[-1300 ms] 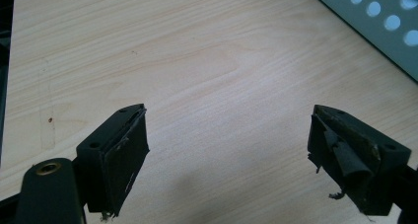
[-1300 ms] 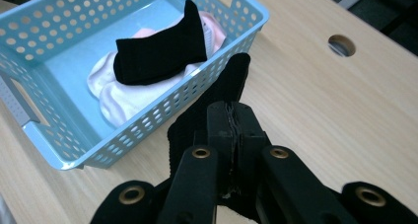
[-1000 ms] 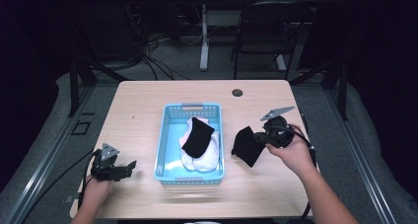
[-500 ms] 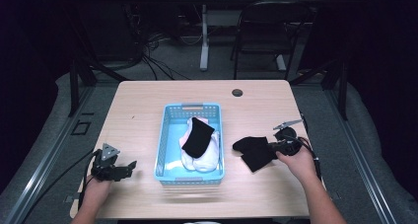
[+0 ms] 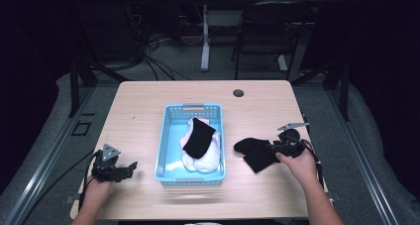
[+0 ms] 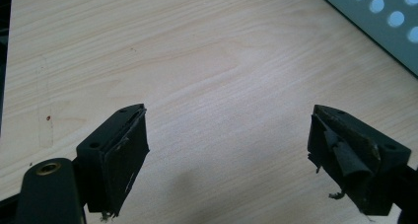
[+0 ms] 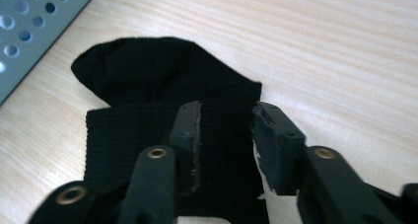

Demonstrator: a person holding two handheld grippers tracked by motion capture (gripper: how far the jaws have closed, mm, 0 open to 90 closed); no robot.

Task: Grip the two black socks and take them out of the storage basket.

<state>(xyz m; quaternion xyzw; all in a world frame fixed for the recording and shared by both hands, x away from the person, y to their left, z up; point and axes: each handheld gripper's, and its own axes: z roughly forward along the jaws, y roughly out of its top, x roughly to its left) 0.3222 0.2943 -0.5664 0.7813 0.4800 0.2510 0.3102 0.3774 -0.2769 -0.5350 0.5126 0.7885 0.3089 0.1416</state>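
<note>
Where socks lie, blue basket

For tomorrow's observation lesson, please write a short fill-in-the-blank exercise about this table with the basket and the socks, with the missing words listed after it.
1. The black sock beside the right gripper lies flat on the ____.
2. The basket that holds the other socks is ____ in colour.
3. In the basket, a black sock lies on top of a ____ one.
4. The jaws of the left gripper stand ____, with nothing between them.

Missing words: table; blue; white; open
</note>
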